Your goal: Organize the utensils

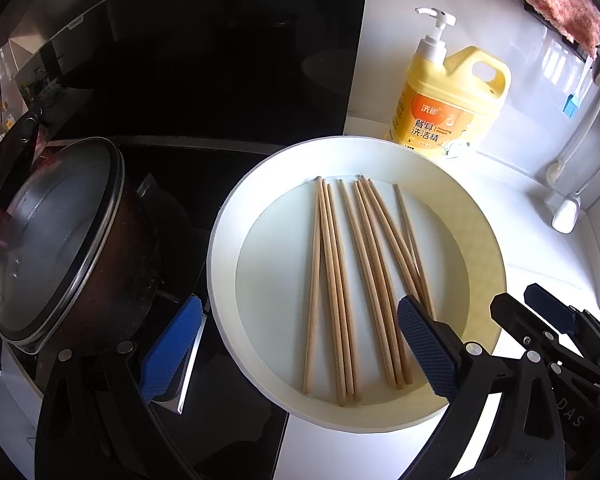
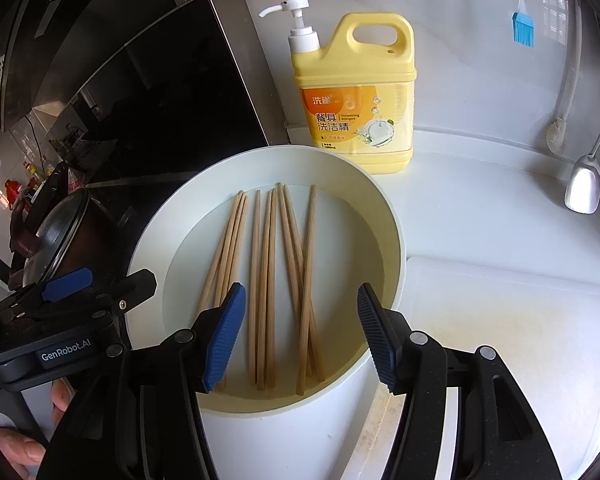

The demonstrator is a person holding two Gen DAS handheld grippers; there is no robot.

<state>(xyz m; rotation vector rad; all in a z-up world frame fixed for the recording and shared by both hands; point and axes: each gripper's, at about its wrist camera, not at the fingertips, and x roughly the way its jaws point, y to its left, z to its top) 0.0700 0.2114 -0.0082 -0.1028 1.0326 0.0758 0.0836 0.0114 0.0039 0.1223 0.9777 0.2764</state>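
Several wooden chopsticks point(image 1: 352, 292) lie side by side in a wide white plate point(image 1: 224, 264); they also show in the right wrist view point(image 2: 264, 288) on the same plate point(image 2: 148, 248). My left gripper point(image 1: 300, 344) is open, hovering over the plate's near edge, its fingers straddling the chopsticks' near ends. My right gripper point(image 2: 300, 336) is open just above the near ends of the chopsticks, holding nothing. The right gripper also shows at the lower right of the left wrist view point(image 1: 540, 312).
A yellow dish-soap pump bottle point(image 2: 356, 96) stands behind the plate. A lidded pot point(image 1: 56, 236) sits on the black stove to the left. A white cutting board point(image 2: 508, 320) lies right of the plate. A ladle point(image 2: 584, 184) and a blue brush point(image 2: 523, 28) hang on the wall.
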